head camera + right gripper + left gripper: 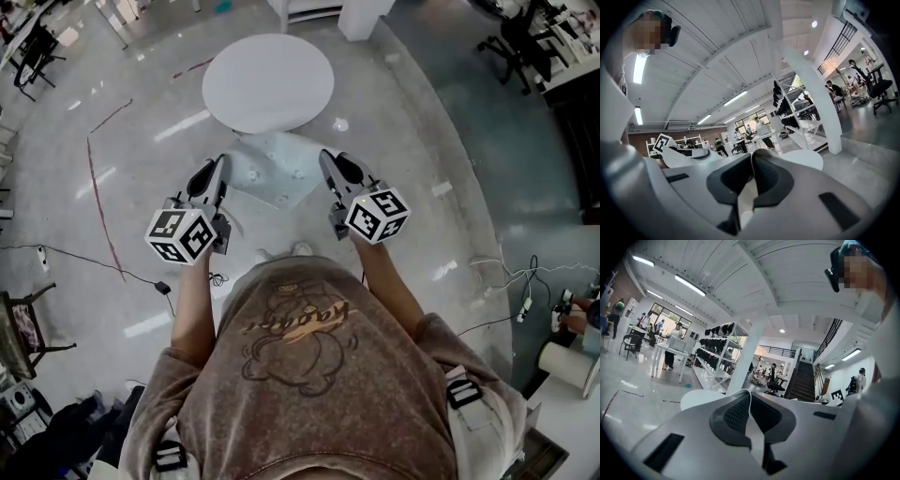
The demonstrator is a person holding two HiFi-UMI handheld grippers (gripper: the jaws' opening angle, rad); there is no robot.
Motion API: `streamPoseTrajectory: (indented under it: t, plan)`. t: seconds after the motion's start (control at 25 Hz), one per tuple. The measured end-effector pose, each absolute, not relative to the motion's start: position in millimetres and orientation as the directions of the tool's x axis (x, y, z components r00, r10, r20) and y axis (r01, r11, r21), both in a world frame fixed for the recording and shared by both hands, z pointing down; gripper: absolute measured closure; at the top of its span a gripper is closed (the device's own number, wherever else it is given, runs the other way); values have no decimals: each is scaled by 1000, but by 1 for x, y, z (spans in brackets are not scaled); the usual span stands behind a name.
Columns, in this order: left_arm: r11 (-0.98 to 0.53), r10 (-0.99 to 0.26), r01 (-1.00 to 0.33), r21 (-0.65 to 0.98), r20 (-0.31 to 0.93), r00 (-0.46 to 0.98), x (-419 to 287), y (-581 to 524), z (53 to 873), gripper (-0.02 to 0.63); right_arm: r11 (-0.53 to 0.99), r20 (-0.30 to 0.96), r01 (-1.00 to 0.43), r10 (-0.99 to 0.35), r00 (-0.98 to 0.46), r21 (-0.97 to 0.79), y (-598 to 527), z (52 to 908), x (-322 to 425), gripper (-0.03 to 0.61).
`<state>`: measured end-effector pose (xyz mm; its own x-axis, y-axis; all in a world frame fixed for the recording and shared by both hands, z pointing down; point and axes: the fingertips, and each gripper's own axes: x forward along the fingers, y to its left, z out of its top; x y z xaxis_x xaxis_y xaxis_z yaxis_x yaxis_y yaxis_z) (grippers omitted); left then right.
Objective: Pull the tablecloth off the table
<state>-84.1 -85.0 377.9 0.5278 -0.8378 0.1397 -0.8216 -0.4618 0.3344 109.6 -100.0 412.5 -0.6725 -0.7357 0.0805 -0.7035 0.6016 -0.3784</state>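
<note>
Bright, even indoor light comes from long ceiling lamps (691, 285) and far windows (670, 312). The glossy floor (141, 159) shows pale streaks of glare, the white table (268, 82) nearly washes out, and shadows are faint. Both gripper views bend strongly at the edges, with black corners.

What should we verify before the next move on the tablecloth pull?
1. Left gripper shut on tablecloth: ok.
2. Right gripper shut on tablecloth: ok.
3. Round table top bare: ok.
4. Tablecloth's far edge free of the table rim: cannot tell, the two meet in the head view.
5. Floor cable apart from tablecloth: ok.
</note>
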Motion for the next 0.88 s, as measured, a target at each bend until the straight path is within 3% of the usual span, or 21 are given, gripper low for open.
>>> streamPoseTrajectory:
  t: [0.88]
  plan:
    - [-456, -835, -841, 292, 187, 518, -63, -79, 417, 594, 533, 164, -776, -779, -606, -337, -87, 444, 124, 566]
